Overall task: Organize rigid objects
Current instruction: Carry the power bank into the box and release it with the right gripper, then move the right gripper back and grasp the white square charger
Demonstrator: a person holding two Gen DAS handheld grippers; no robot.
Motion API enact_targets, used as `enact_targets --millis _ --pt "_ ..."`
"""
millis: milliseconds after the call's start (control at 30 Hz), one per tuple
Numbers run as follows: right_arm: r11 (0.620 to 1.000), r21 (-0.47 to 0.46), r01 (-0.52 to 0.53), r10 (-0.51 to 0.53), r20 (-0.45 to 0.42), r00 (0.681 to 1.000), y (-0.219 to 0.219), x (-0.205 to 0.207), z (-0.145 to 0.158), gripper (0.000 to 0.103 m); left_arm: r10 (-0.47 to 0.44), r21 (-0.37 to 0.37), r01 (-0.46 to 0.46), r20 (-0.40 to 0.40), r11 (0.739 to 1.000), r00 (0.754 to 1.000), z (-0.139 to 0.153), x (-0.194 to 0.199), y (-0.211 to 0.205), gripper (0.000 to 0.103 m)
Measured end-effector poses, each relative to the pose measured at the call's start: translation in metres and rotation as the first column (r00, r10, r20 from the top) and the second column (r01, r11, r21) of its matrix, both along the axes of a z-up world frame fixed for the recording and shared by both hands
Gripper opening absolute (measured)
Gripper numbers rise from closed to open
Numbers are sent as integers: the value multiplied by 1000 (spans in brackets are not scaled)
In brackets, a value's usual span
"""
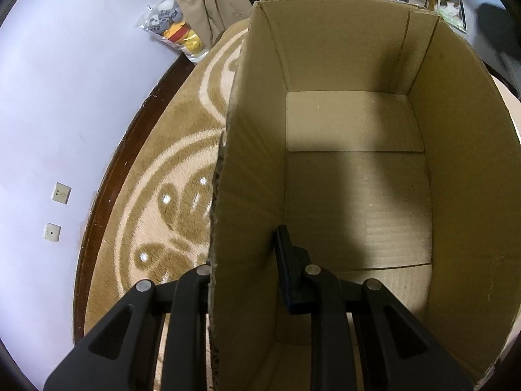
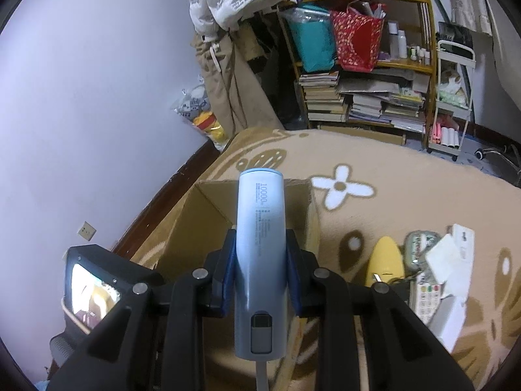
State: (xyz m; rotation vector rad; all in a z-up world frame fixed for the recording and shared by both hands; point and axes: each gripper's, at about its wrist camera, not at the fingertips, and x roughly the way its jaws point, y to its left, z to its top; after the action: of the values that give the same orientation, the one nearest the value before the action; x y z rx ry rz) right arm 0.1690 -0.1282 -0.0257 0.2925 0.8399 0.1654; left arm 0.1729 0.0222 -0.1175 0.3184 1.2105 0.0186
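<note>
An open cardboard box (image 1: 355,169) with nothing inside stands on the patterned rug. My left gripper (image 1: 250,231) straddles the box's left wall. One dark finger (image 1: 288,260) rests against the inner side, the other is hidden outside, and the jaws look shut on the wall. The right wrist view shows the same box (image 2: 202,224) below and ahead. My right gripper (image 2: 260,233) is shut on a pale blue power bank (image 2: 260,254), held lengthwise above the box, with a cable hanging from its near end.
A yellow oval object (image 2: 386,257), a small tin (image 2: 420,247) and white cards or boxes (image 2: 449,260) lie on the rug (image 2: 407,176) to the right of the box. A wall (image 2: 81,97) runs on the left. Crowded bookshelves (image 2: 361,97) and a white cart (image 2: 452,97) stand at the back.
</note>
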Motion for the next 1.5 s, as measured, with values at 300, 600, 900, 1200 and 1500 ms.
enact_targets --millis 300,600,900,1200,1500 --pt "1000 -13 -5 4 -43 999 12 20 -20 29 13 -29 -13 -13 999 1000 -1 4 6 20" --pt "998 -60 -5 3 -44 999 16 25 -29 29 16 -33 -17 -19 999 1000 -2 4 7 20" --pt "997 -71 -1 3 24 1000 9 15 -10 29 17 -27 -17 -20 999 1000 -3 4 7 20" --pt "995 -74 62 -60 33 998 -19 -2 2 63 14 -22 -14 -19 1000 1000 -3 5 7 20" --pt "985 -132 110 -112 -11 994 -59 -9 -15 91 11 -18 -11 -20 1000 1000 -5 4 7 20"
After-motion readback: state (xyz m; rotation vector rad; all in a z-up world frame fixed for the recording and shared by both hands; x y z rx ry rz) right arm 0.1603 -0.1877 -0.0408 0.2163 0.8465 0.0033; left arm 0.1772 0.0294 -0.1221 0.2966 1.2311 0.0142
